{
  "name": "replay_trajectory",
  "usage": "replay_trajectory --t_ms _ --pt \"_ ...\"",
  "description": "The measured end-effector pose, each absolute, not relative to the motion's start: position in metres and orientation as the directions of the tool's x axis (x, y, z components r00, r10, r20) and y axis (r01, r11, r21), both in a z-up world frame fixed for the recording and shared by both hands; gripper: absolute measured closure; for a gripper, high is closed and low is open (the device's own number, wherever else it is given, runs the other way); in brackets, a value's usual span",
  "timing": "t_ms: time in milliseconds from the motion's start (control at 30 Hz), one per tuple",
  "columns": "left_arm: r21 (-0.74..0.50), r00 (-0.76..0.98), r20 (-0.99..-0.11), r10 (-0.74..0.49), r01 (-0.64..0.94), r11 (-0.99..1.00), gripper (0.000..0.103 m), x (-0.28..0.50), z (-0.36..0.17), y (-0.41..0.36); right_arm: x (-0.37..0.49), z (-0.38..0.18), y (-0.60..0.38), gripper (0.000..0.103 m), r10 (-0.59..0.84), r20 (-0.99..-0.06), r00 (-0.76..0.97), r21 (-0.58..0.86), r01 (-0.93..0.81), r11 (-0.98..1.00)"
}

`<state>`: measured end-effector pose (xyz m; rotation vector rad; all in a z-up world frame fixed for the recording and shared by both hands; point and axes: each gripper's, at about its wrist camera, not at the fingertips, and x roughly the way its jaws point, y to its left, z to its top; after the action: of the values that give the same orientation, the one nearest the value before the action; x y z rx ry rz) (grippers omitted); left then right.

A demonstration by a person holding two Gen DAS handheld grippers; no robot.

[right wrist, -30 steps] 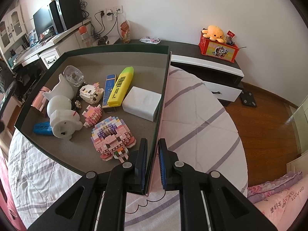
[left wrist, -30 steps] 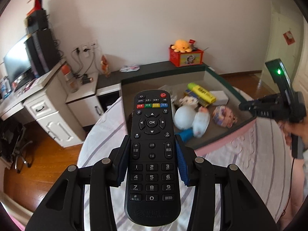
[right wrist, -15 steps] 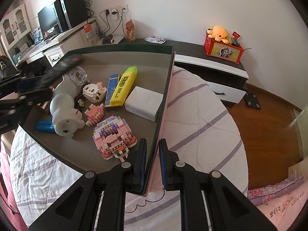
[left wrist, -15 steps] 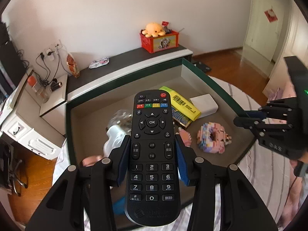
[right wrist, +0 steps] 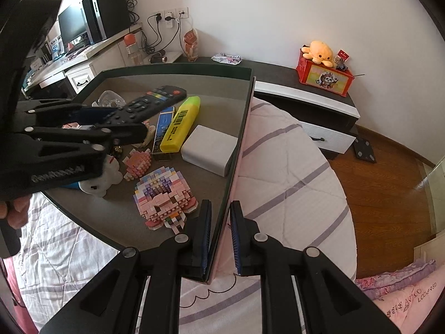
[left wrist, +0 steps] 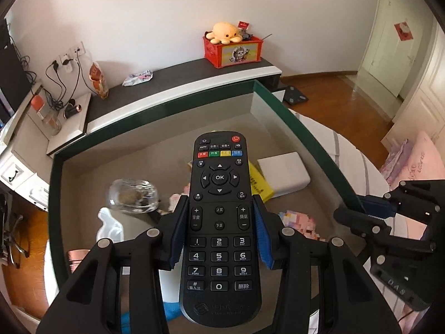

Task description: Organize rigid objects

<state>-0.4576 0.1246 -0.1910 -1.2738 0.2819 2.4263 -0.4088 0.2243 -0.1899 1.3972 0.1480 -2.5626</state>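
Above the shallow dark-green tray (right wrist: 178,70), the left gripper (left wrist: 219,231) clamps a black remote control (left wrist: 219,222) partway open; the right gripper (right wrist: 220,232) pinches the tray's near-right wall, nearly closed.

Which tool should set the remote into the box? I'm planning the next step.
Left: the left tool already grips the remote above the box. The right tool is clamped on the box's wall.

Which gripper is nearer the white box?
Left. The left gripper, holding the remote, hangs over the bin beside the white box; the right gripper clamps the bin wall nearer the camera.
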Motion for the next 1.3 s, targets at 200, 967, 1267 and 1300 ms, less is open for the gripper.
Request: replay_trajectory --t_ms 200,967,1267,1300 --pt "0.009 -0.55 -0.806 0.22 -0.383 -0.924 0.054 -0.454 -0.192 0.12 -0.408 -0.19 0.224 0.089 -0.145 -0.839 -0.525 0.019 0.238 -0.971" --pt "-0.023 -0.669 -0.719 0.188 -0.247 -0.969 0.0 -0.421 -0.166 0.057 -0.396 -0.158 0.211 0.03 -0.147 -0.774 -0.615 0.015 0.214 -0.977" --pt "-0.042 -0.711 -0.682 0.174 -0.2 -0.979 0.0 -0.398 -0.158 0.027 -0.38 -0.126 0.184 0.0 -0.174 -0.659 -0.731 0.008 0.225 -0.974" --pt "-0.049 -0.715 -0.677 0.175 -0.193 -0.98 0.0 -0.396 -0.157 0.025 -0.379 -0.124 0.18 0.0 -0.18 -0.653 -0.736 0.009 0.23 -0.973"
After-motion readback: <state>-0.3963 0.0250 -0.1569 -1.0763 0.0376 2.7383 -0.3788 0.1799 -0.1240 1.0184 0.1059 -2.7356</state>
